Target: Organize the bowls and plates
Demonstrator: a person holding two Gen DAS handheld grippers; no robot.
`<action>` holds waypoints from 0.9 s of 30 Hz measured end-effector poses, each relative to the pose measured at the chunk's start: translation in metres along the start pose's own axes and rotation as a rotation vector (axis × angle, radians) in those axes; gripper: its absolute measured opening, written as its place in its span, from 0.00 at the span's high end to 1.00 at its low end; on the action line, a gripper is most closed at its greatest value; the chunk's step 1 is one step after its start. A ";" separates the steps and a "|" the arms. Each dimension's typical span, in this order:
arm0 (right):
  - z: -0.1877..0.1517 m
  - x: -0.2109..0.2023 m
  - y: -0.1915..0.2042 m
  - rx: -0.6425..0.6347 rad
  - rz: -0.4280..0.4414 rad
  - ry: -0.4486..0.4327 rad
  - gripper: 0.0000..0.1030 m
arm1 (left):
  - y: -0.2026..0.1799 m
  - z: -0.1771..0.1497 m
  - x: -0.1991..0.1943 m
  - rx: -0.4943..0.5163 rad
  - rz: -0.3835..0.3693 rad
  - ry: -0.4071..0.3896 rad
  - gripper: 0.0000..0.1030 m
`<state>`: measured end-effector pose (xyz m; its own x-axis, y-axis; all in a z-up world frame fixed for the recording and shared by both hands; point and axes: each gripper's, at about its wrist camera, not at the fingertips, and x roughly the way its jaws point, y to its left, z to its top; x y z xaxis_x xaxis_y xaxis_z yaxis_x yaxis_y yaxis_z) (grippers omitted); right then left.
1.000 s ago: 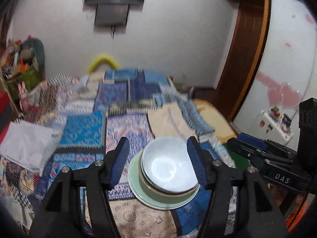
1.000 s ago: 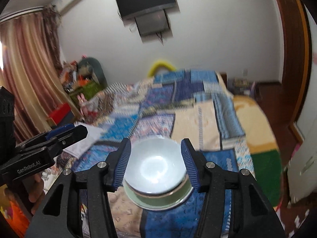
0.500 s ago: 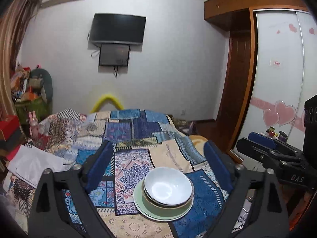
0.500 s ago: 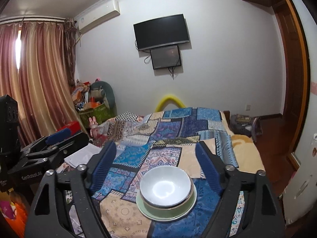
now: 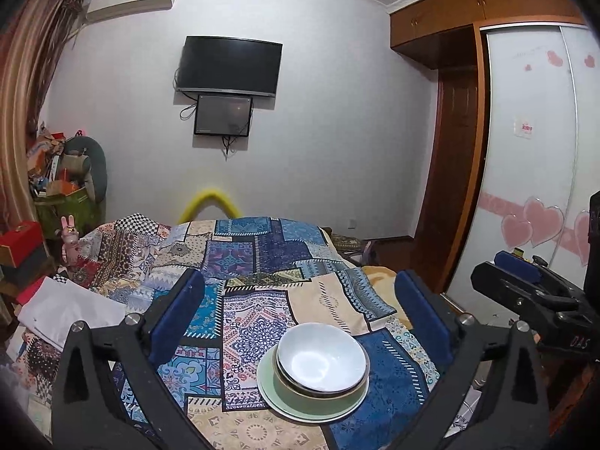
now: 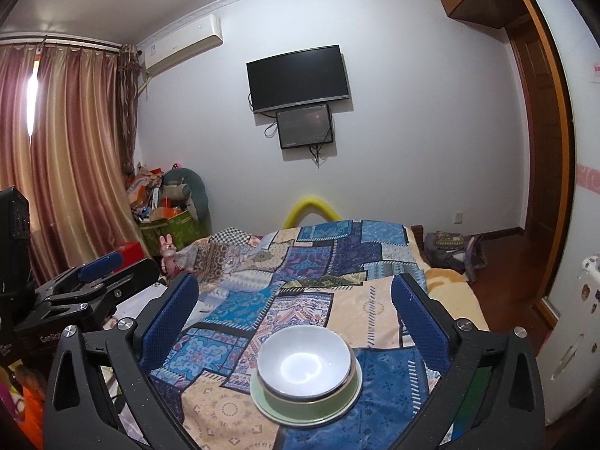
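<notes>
A white bowl (image 5: 321,356) sits nested in a green bowl (image 5: 318,399) on a pale green plate (image 5: 270,393), stacked on the patchwork bedspread (image 5: 258,262). My left gripper (image 5: 300,311) is open and empty, held back above the stack. The same stack shows in the right wrist view, white bowl (image 6: 304,360) on green bowl (image 6: 311,405) on plate (image 6: 262,403). My right gripper (image 6: 296,311) is open and empty, also back from the stack. Each gripper shows at the edge of the other's view.
The bed's near edge lies just below the stack. A white folded cloth (image 5: 67,311) lies at the bed's left. A wardrobe (image 5: 532,172) stands at the right, clutter and a red box (image 5: 18,240) at the left, curtains (image 6: 75,157) beyond.
Both grippers have opened wide and pulled up and back from the stack. The bowls and plate stay put on the bedspread.
</notes>
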<state>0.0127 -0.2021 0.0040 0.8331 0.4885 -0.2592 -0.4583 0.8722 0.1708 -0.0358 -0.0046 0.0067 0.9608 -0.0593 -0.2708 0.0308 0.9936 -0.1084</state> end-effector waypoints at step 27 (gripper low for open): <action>-0.003 -0.006 -0.006 0.015 -0.005 0.003 0.00 | -0.003 -0.006 -0.001 0.016 -0.008 -0.003 0.00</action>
<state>0.0098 -0.2097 0.0020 0.8348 0.4840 -0.2626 -0.4490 0.8744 0.1840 -0.0387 -0.0085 0.0016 0.9613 -0.0675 -0.2671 0.0435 0.9945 -0.0949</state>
